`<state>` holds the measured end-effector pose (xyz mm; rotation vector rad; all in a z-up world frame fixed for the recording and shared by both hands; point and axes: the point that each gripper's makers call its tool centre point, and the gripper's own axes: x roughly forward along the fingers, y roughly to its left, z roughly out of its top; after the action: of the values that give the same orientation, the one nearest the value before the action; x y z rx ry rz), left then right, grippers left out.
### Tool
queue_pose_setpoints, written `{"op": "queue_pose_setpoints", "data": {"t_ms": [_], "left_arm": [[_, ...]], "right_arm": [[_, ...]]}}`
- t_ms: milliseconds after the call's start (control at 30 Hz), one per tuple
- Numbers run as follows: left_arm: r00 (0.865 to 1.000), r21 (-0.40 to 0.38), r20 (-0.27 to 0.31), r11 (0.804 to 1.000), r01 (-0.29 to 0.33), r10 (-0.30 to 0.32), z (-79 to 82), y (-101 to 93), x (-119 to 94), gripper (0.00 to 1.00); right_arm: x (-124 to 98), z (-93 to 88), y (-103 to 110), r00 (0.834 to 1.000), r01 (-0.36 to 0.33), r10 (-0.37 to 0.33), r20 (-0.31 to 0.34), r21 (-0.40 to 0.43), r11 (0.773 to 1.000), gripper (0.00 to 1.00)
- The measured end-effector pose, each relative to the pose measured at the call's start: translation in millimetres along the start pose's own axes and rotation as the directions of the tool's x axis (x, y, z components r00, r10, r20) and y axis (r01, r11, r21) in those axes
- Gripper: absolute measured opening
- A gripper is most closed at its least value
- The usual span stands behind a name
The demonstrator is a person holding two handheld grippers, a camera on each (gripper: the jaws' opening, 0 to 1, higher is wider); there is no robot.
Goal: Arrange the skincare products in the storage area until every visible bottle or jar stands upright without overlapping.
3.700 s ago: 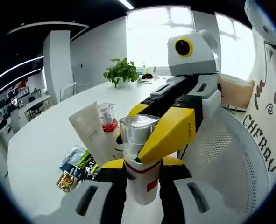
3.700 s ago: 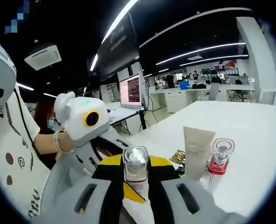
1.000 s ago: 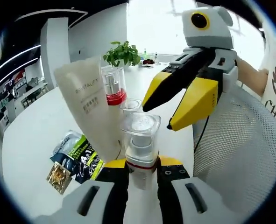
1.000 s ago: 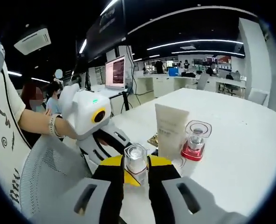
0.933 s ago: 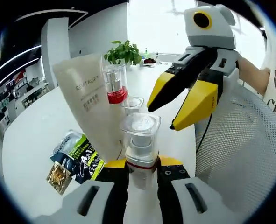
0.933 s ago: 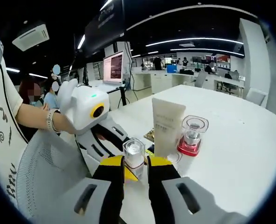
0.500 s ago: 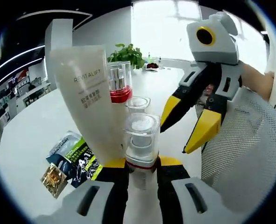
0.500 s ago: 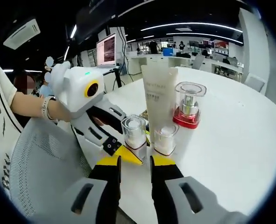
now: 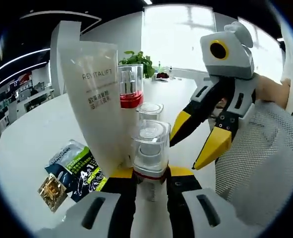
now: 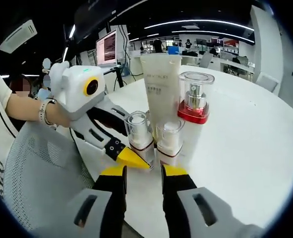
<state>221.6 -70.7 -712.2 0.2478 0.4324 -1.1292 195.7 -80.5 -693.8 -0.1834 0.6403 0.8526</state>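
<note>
In the left gripper view, some sachets [image 9: 69,171] lie flat on the white desk [image 9: 27,139] at lower left. Right of them a tall white tube [image 9: 97,106] stands upright, with a red-collared pump bottle [image 9: 128,87] at its right edge and a small clear-capped bottle [image 9: 148,110] beyond. At centre bottom the left claw [image 9: 148,179] is closed on another clear-capped bottle [image 9: 149,148], holding it upright by the base, just beside the tube. At right the right claw [image 9: 202,144] hangs with its yellow tips spread and nothing between them.

In the right gripper view, the left claw [image 10: 129,154] reaches in from the left to its bottle [image 10: 138,131] at centre; the second small bottle [image 10: 169,136] stands just right of it, the tube [image 10: 161,91] and pump bottle [image 10: 194,106] behind. The right claw [image 10: 143,174] at bottom is open, near both small bottles but touching neither.

The step in hand looks like setting the held bottle down. It should go straight down until the base sits flat, clear of the tube and its neighbour, then be released slowly so nothing tips.
</note>
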Motion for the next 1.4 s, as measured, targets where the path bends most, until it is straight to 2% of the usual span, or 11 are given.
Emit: {"op": "queue_pose_setpoints", "data": {"t_ms": [500, 833, 967, 1033, 1167, 1400], "left_arm": [[1.000, 0.041, 0.003, 0.999, 0.008, -0.008, 0.7, -2.5, 1, 0.22], [1.000, 0.045, -0.022, 0.999, 0.001, 0.000, -3.0, 0.4, -1, 0.25], [0.999, 0.058, -0.053, 0.998, 0.008, -0.005, -6.3, 0.5, -4, 0.31], [0.998, 0.058, -0.068, 0.998, 0.006, -0.002, -7.8, 0.1, -5, 0.31], [0.991, 0.108, -0.129, 0.994, -0.006, 0.020, -15.3, 0.4, -9, 0.28], [0.982, 0.070, -0.185, 0.997, -0.021, 0.034, -22.6, 1.8, -12, 0.24]], "right_arm": [[2, -3.3, 2, 1.000, -0.017, 0.017, -0.009, 0.009, 1.000, 0.31], [1, -5.8, 2, 1.000, -0.018, 0.018, -0.019, 0.008, 1.000, 0.31], [2, -7.1, 4, 0.999, -0.023, 0.023, -0.025, 0.011, 1.000, 0.33], [3, -6.2, 5, 0.999, -0.029, 0.029, -0.022, 0.018, 0.999, 0.33], [3, -8.7, 5, 0.999, -0.025, 0.025, -0.034, 0.014, 1.000, 0.33], [2, -10.2, -2, 0.999, -0.011, 0.011, -0.050, 0.005, 1.000, 0.33]]}}
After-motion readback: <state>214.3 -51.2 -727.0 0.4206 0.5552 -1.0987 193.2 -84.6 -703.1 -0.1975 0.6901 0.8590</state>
